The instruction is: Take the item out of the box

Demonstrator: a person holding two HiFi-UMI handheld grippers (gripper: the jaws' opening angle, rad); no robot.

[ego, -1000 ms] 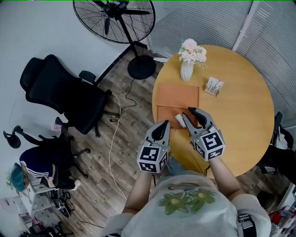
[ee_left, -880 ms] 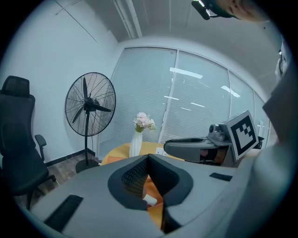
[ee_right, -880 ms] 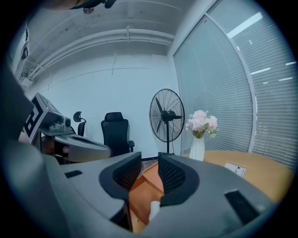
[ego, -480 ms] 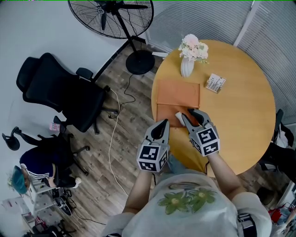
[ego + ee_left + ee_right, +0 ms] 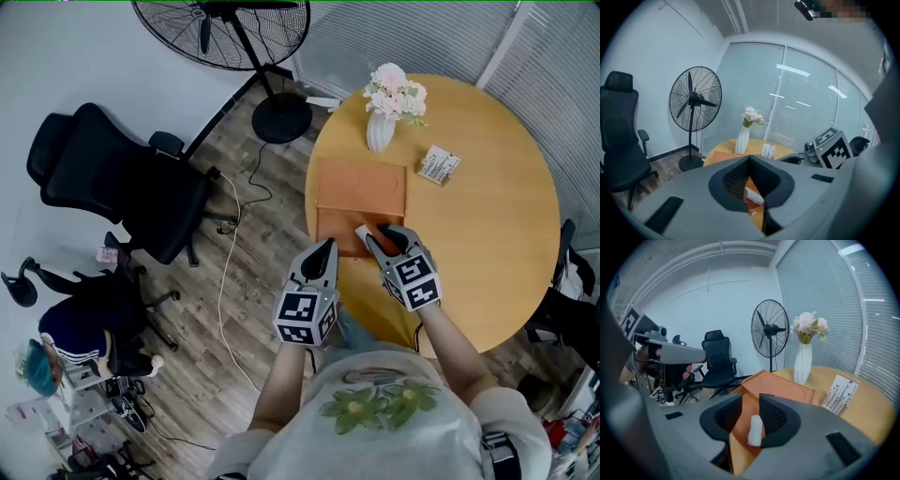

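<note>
An orange box lies open on the round wooden table, its lid folded flat behind it. A small white cylinder, the item, lies in the box. My right gripper hangs low over the box, open. In the right gripper view the item sits between the jaws of my right gripper, close to the right one, with orange showing on its left. My left gripper hovers at the table's near-left edge, shut and empty. The item shows beyond my left gripper.
A white vase of flowers stands behind the lid, a small printed card box to its right. A standing fan, a black office chair and a floor cable are left of the table. A person sits at lower left.
My right gripper has sunk toward the box and tipped further down, its jaws now around the white item. My left gripper has dropped slightly. The item has stayed in the box.
</note>
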